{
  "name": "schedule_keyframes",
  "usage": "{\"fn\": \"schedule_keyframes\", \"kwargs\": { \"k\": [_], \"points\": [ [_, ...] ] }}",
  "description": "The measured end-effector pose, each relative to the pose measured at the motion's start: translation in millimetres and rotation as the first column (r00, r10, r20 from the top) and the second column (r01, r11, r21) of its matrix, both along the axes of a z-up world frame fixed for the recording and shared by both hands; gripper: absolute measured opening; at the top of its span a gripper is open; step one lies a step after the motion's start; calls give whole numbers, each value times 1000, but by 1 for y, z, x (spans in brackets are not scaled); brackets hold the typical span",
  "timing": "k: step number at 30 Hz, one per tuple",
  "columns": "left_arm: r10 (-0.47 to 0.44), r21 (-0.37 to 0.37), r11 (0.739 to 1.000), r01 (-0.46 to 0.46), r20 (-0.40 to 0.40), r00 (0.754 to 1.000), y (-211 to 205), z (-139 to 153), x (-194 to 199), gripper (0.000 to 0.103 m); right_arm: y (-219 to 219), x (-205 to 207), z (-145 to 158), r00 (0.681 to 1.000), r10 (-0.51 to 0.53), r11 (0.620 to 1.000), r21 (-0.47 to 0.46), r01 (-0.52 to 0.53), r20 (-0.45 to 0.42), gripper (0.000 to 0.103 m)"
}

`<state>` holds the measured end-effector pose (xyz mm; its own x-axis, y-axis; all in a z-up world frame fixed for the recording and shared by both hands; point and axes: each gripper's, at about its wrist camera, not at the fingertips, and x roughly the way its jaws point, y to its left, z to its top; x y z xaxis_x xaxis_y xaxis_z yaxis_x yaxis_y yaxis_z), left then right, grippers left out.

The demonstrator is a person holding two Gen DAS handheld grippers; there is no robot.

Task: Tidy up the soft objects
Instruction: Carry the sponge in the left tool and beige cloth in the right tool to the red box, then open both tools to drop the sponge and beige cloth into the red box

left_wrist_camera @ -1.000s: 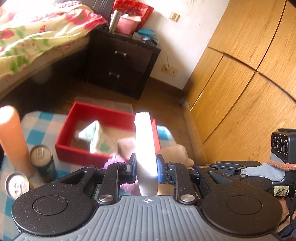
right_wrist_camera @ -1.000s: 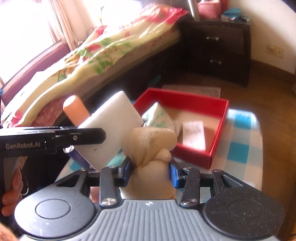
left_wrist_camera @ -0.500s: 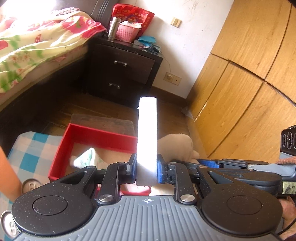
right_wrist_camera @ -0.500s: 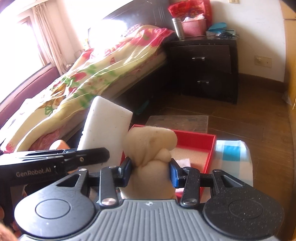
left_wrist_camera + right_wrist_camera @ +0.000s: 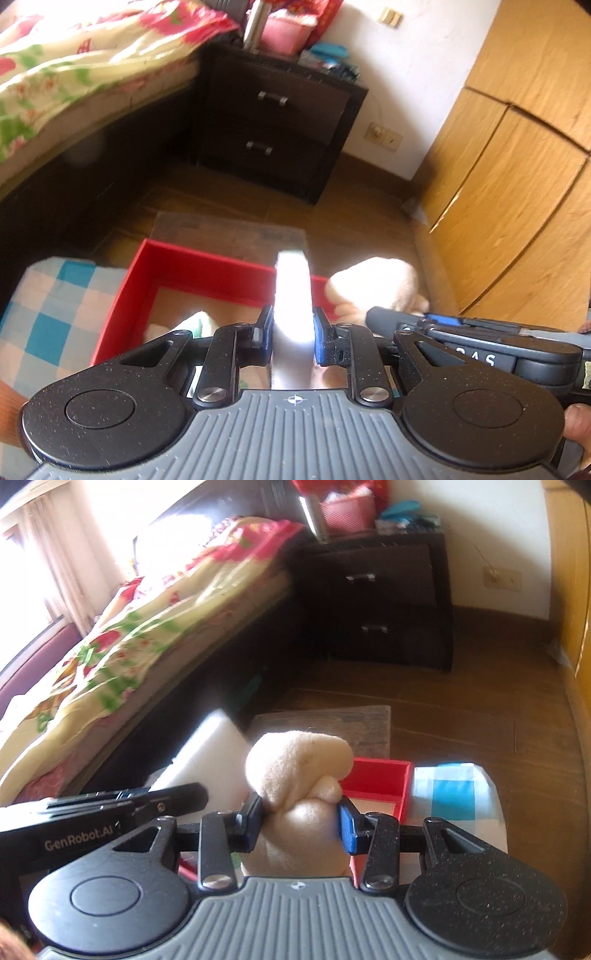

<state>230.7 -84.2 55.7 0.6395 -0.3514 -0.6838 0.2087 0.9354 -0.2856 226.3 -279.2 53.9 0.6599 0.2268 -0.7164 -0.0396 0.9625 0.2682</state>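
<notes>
My left gripper is shut on a white foam block that stands edge-on between its pads. The block hangs over the near side of a red box, which holds a white and green soft item. My right gripper is shut on a cream plush toy held above the box's right part. In the left wrist view the plush shows to the right of the foam. In the right wrist view the foam block shows to the left of the plush.
The box sits on a blue and white checked cloth over a small table. Beyond it are a brown floor mat, a dark nightstand, a bed with a floral cover and wooden wardrobe doors.
Both grippers moved forward over the red box, side by side, each keeping its object. The cans and the orange bottle at the left left the left wrist view.
</notes>
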Motion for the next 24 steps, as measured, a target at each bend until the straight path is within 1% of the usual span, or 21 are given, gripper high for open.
{"fn": "schedule_keyframes", "kwargs": {
  "k": [5, 9, 10, 11, 13, 15, 17, 18, 20, 24],
  "points": [
    [32, 10, 999, -32, -48, 998, 4, -21, 14, 20, -3, 21, -30, 999, -15, 1000, -11, 14, -47, 20],
    [59, 19, 998, -57, -61, 996, 9, -29, 18, 20, -1, 28, -47, 997, -29, 999, -28, 27, -66, 21],
    [64, 17, 998, -63, -63, 996, 10, -29, 18, 22, -1, 29, -50, 997, -31, 999, -26, 29, -71, 24],
    [70, 16, 997, -69, -63, 996, 12, -28, 20, 24, -1, 30, -52, 996, -34, 999, -26, 33, -78, 25],
    [83, 14, 996, -82, -54, 995, 15, -26, 19, 24, 1, 31, -53, 996, -36, 999, -31, 34, -84, 28],
    [94, 9, 996, -94, -46, 995, 18, -24, 19, 26, 3, 31, -51, 997, -35, 999, -30, 33, -70, 29],
    [101, 11, 995, -101, -38, 994, 20, -21, 18, 30, 2, 30, -48, 997, -50, 998, -31, 48, -56, 30],
    [109, 14, 994, -109, -32, 994, 20, -20, 19, 31, 2, 29, -47, 997, -47, 999, -29, 46, -55, 31],
    [125, 18, 992, -124, -21, 992, 20, -18, 19, 36, 3, 29, -45, 997, -45, 999, -31, 44, -55, 32],
    [141, 26, 990, -140, -3, 990, 22, -13, 19, 38, 3, 25, -43, 997, -40, 999, -39, 38, -59, 32]
  ]
}}
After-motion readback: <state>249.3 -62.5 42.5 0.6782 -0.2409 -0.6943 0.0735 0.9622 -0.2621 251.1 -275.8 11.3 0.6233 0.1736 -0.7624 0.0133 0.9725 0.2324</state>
